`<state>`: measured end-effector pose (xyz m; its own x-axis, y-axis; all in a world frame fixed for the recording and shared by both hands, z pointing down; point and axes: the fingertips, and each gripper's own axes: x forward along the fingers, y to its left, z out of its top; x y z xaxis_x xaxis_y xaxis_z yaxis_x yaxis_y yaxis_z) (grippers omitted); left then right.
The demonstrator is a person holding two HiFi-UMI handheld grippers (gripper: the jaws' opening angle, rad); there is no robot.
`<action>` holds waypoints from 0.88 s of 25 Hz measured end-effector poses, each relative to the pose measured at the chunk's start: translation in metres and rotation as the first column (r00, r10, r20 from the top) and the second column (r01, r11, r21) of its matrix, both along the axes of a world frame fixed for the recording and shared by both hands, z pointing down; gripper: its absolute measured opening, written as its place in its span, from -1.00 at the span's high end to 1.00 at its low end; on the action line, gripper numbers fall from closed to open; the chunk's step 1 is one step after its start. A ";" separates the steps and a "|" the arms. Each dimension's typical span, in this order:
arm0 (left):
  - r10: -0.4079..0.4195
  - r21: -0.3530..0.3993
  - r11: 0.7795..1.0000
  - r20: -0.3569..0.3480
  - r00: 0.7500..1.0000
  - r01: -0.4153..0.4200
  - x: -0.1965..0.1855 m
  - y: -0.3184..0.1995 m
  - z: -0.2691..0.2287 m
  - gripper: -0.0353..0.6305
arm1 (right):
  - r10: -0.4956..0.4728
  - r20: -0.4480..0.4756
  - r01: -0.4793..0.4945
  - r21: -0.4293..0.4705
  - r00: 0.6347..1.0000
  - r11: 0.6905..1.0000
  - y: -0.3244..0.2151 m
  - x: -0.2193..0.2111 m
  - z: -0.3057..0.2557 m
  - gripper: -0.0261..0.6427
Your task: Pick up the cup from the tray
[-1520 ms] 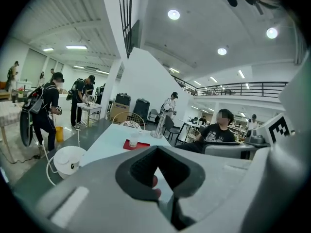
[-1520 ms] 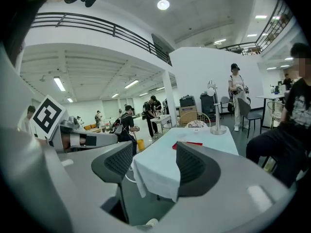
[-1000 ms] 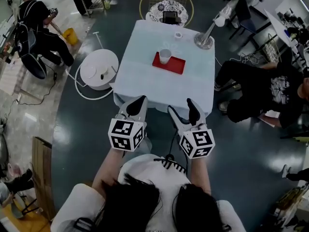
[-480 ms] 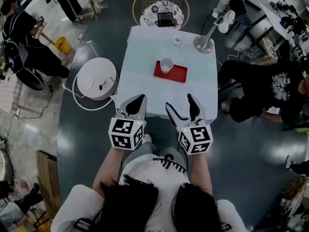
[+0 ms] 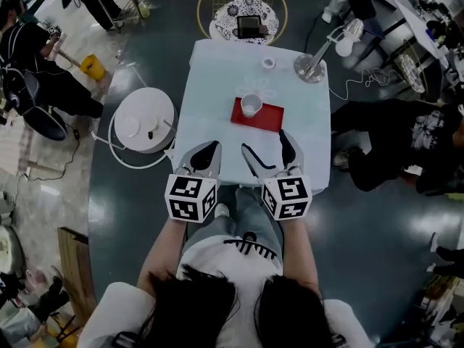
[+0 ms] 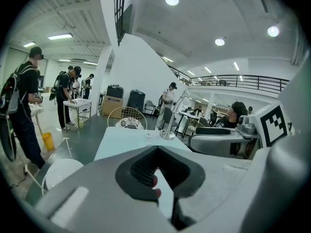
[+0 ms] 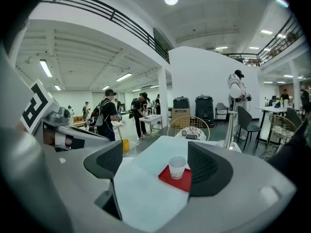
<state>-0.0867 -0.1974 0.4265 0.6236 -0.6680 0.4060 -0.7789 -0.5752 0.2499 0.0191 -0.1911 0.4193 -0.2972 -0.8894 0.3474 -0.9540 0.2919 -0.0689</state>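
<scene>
Hovering at the near edge of the surface [image 5: 217,85], the right hand-held gripper [image 5: 265,145] has just been opening its jaws; they stand wide, empty. The left hand-held gripper [image 5: 206,153], just beside it, is closed and empty. Ahead of the right one, well apart, a white paper cup [image 5: 251,105] stands upright on a red tray [image 5: 270,117].

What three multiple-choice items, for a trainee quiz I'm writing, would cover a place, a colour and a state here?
1. Where is the cup? A) on the tray B) on the floor C) in a tool
2. The tray's colour? A) blue B) red C) green
3. How are the jaws of the right tool? A) clamped on the cup B) apart, empty C) pressed together
Key: A, the cup stands on the tray; B, it shows red; B, its jaws have just been opening, nothing between them.
</scene>
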 end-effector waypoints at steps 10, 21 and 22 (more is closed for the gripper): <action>-0.052 -0.035 0.998 0.015 0.999 0.052 0.018 -0.057 0.014 0.89 | -0.040 -0.002 0.040 -0.037 0.999 0.999 -0.066 0.011 0.023 -0.44; -0.116 -0.117 0.986 0.058 0.992 0.122 0.029 -0.106 0.048 0.89 | -0.051 -0.018 0.048 -0.134 0.999 0.990 -0.125 0.028 0.079 -0.48; -0.119 -0.119 0.985 0.065 0.991 0.126 0.030 -0.110 0.051 0.89 | -0.040 -0.015 0.038 -0.136 0.999 0.990 -0.130 0.030 0.085 -0.48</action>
<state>-0.0564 -0.3075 0.4773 0.5136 -0.6807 0.5223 -0.8566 -0.4426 0.2653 0.0489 -0.3214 0.5042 -0.3234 -0.8215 0.4696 -0.9435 0.3179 -0.0937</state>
